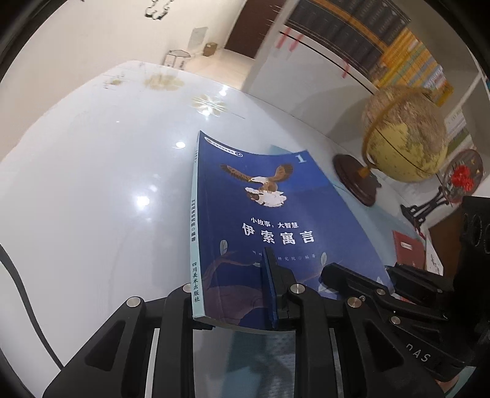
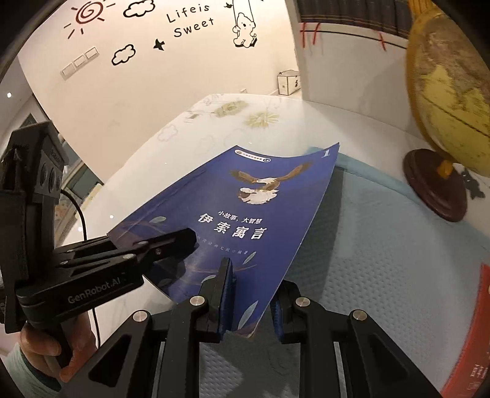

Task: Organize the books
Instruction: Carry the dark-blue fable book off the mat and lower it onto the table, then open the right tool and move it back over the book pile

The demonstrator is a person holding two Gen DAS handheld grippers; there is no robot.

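A blue paperback (image 1: 269, 199) with an eagle and a "1" on its cover is held tilted above the table by both grippers. My left gripper (image 1: 257, 275) is shut on its near edge beside the spine; one finger (image 1: 271, 281) lies on the cover and the other is hidden beneath. My right gripper (image 2: 251, 290) is shut on the near right corner of the same book (image 2: 245, 208), one finger (image 2: 225, 284) on top and the other under the page edge. Each gripper shows in the other's view: the right gripper (image 1: 330, 272), the left gripper (image 2: 183, 242).
A pale teal mat (image 2: 382, 245) lies on the glossy white table (image 1: 92, 183) under the book. A yellow globe (image 1: 404, 134) on a dark wooden base stands at the right, with a red book (image 2: 471, 336) nearer. A bookshelf (image 1: 367, 27) rises behind. A hand (image 2: 39, 346) holds the left gripper.
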